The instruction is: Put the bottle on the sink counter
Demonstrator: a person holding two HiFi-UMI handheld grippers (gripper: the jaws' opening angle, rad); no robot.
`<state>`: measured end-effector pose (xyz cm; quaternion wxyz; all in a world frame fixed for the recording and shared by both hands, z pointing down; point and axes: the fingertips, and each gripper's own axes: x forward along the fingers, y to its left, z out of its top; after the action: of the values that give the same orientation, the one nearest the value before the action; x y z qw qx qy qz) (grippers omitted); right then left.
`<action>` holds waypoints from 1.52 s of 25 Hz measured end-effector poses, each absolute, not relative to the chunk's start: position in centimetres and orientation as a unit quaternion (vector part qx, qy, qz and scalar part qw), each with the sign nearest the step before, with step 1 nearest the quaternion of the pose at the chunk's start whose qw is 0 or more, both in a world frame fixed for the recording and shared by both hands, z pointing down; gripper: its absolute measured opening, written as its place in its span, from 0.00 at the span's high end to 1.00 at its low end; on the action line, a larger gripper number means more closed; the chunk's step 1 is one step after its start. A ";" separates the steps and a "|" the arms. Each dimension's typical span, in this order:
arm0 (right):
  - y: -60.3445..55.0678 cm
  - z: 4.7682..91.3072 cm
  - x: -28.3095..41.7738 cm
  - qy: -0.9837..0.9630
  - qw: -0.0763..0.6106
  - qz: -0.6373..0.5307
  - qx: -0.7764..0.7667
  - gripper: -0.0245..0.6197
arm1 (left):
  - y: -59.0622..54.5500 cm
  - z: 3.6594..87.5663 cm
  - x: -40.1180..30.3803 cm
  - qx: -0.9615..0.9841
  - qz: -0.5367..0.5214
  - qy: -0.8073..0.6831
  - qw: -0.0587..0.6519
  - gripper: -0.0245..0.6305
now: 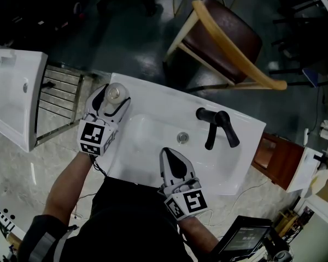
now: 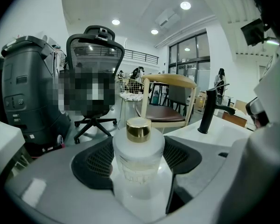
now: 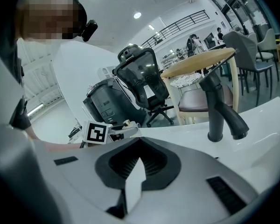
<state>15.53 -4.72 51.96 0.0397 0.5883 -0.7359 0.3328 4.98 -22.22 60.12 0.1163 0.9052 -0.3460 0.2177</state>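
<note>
At upper left of the white sink counter: frosted bottle with gold cap, upright, clasped between the jaws of the left gripper. At lower centre, over the basin's near rim: right gripper, jaws pressed together, nothing between. Black faucet right of centre.

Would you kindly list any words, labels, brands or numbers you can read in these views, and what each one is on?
No text reads clearly in any view.
Bottle: a faint label on its frosted front, too blurred to read.
Left marker cube and right marker cube: black-and-white square patterns only, no letters.
Screen at the head view's lower right: too small to read.
</note>
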 end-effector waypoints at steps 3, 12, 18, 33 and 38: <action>-4.7 52.2 15.8 -0.734 0.041 0.333 0.591 0.97 | -22.4 60.4 5.0 0.905 0.219 -0.346 0.113 0.46; -4.7 52.2 16.1 -0.731 0.041 0.334 0.594 0.97 | -22.7 61.3 5.0 0.903 0.225 -0.348 0.114 0.46; -4.8 52.2 16.1 -0.730 0.038 0.336 0.595 0.97 | -22.7 61.9 4.9 0.900 0.232 -0.350 0.116 0.46; -4.4 51.4 15.5 -0.733 0.030 0.334 0.592 0.97 | -21.9 61.7 4.9 0.899 0.237 -0.349 0.115 0.46; -4.1 50.9 15.0 -0.737 0.027 0.328 0.590 0.97 | -21.3 61.3 3.5 0.895 0.238 -0.361 0.111 0.46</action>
<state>15.03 -4.08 50.91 0.0269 0.5905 -0.7369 0.3279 3.55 -21.26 61.34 0.1112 0.8948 -0.3611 0.2377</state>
